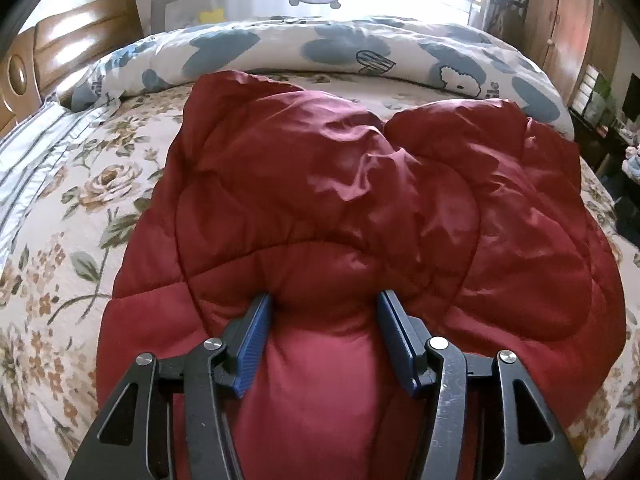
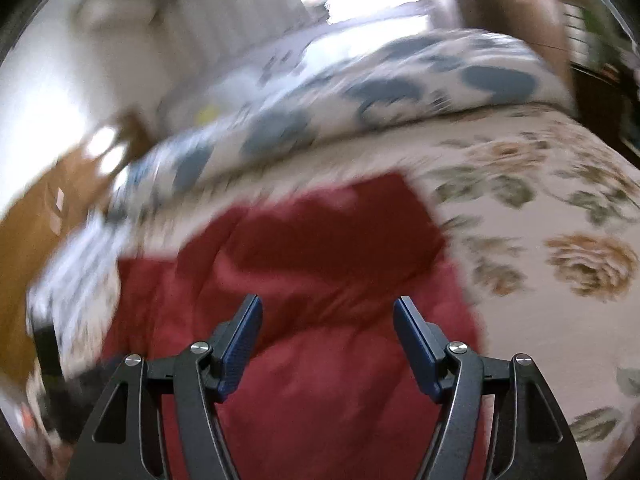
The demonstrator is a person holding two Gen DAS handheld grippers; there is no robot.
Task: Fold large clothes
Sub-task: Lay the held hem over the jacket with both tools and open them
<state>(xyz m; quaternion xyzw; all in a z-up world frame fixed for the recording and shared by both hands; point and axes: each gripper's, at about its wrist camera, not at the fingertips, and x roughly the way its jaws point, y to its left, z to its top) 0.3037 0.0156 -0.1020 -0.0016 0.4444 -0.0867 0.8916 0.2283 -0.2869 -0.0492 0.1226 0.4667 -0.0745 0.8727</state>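
Red padded jacket point(image 1: 360, 208) spread on flowered bed point(image 1: 72, 208), partly folded. Left gripper point(image 1: 324, 300) squeezing thick fold of jacket between pads. Right gripper point(image 2: 328, 308) wide apart, holding nothing, above jacket; view blurred. Risk: slippery puffy fabric escaping pinch, fold springing back.
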